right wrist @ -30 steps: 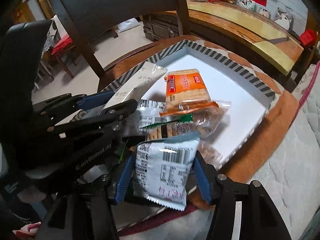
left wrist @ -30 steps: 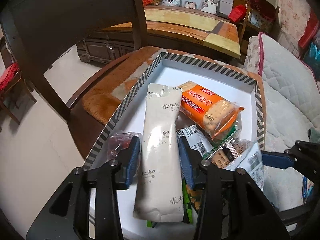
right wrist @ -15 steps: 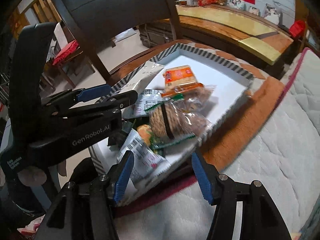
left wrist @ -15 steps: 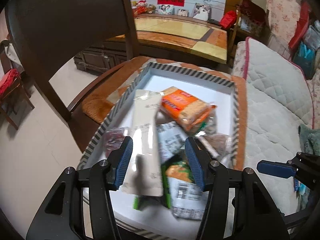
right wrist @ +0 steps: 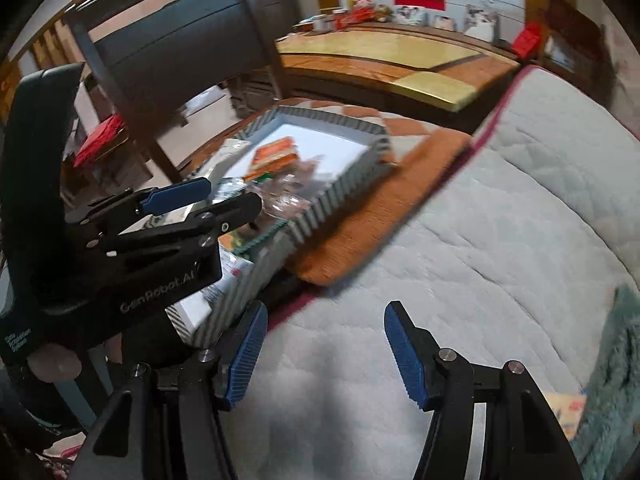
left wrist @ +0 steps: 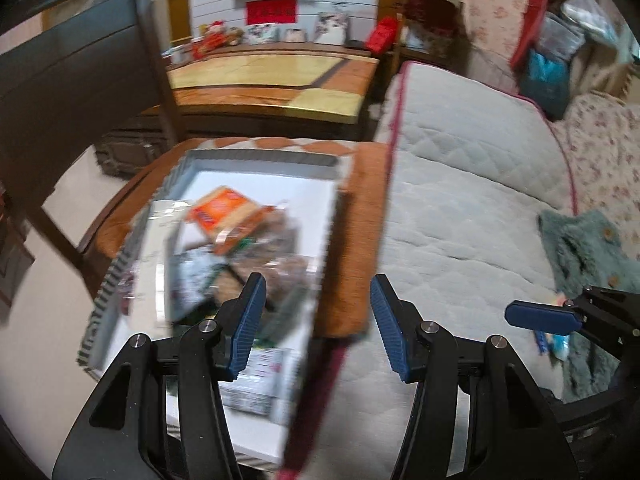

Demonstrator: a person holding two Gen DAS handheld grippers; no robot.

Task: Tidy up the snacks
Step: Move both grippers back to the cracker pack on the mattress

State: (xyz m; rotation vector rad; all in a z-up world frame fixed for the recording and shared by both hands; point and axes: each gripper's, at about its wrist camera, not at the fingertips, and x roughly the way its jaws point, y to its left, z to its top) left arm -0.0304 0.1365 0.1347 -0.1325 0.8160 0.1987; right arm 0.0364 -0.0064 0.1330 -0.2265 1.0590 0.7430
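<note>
Mattress, quilted and pale with a dark red piped edge, takes up most of both views; an orange-brown plush mat lies just beside its edge on a dark wooden chair. On that mat sits the shallow box, white inside with a striped black-and-white rim, stiff card by the look of it.

The snacks lie heaped in the near half of the box, toward its left wall, while the far end is bare. The long white packet runs along the left wall, the orange biscuit pack sits near the middle, and clear crinkly wrappers overlap below it (motion blur hides their print). These are light, soft-sided and probably slippery film; the biscuits inside would crack under a hard squeeze, so a gentle hold across a packet's narrow width or on a sealed end seems wisest.

A teal fleecy cloth lies at the mattress's right side.

The left gripper is spread and empty over the box's right wall. The right gripper is likewise spread and empty above bare mattress.
</note>
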